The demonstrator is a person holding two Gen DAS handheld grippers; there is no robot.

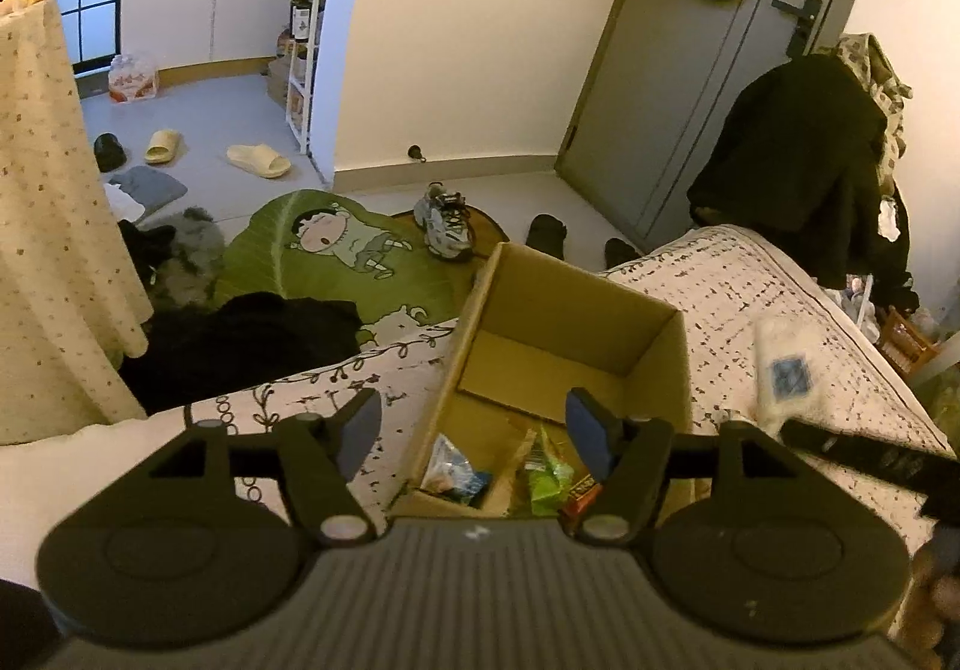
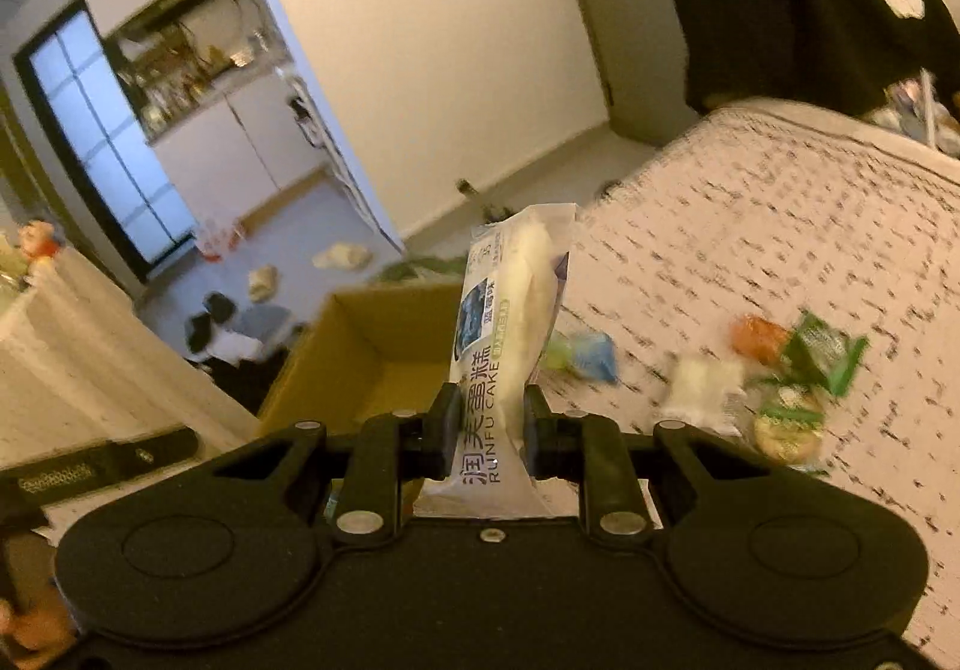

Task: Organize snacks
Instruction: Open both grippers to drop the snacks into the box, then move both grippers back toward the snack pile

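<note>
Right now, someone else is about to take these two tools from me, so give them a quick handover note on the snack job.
Left tool: open, holding nothing, hovering over the near end of the cardboard box on the bed.
Right tool: shut on a white cake packet, held upright, beside the box and not yet over it.
Done: a few packets already lie in the box, among them a blue one and a green one.
Left: drop the cake packet in, then collect the loose snacks scattered on the bedspread.
</note>
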